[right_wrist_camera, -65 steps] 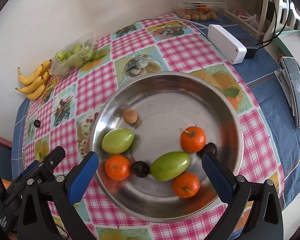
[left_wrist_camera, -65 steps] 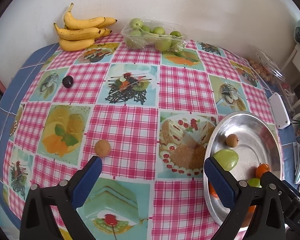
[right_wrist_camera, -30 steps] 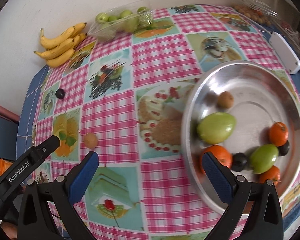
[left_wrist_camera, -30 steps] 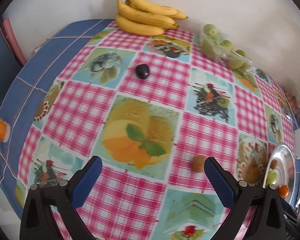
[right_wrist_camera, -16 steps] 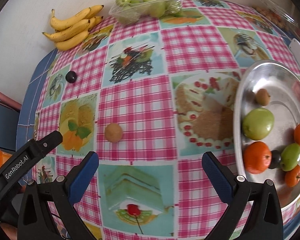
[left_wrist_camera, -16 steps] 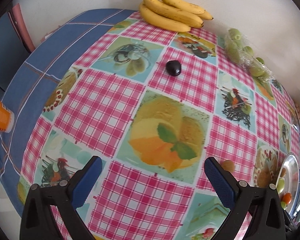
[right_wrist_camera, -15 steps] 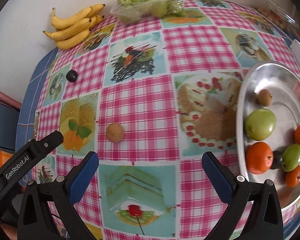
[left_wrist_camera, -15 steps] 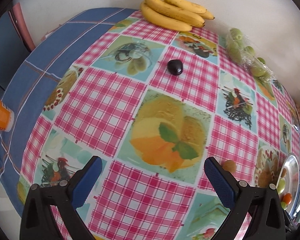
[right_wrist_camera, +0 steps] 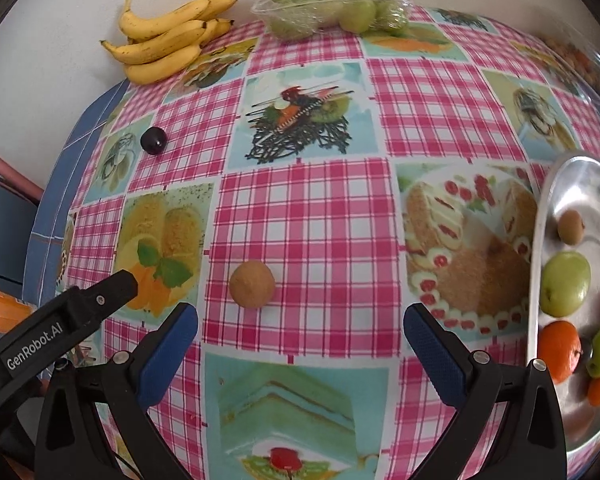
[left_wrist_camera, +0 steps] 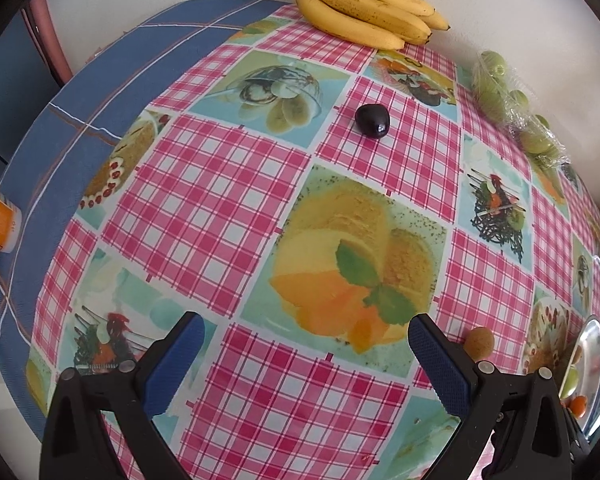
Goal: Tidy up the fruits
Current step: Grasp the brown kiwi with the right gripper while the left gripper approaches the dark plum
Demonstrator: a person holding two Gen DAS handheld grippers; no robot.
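Presently both the left gripper (left_wrist_camera: 302, 354) and right gripper (right_wrist_camera: 300, 340) gape, empty; small brown fruit (right_wrist_camera: 252, 284) on the bench (right_wrist_camera: 308, 208) looks light, round, liable to roll: pinch across its middle.

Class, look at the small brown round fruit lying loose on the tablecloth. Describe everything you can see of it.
The brown fruit is a small, nearly round ball with a matte, rough tan skin. It lies alone on a pink checked square of the tablecloth, touching nothing else, left of the metal bowl, ahead of the open right claw.
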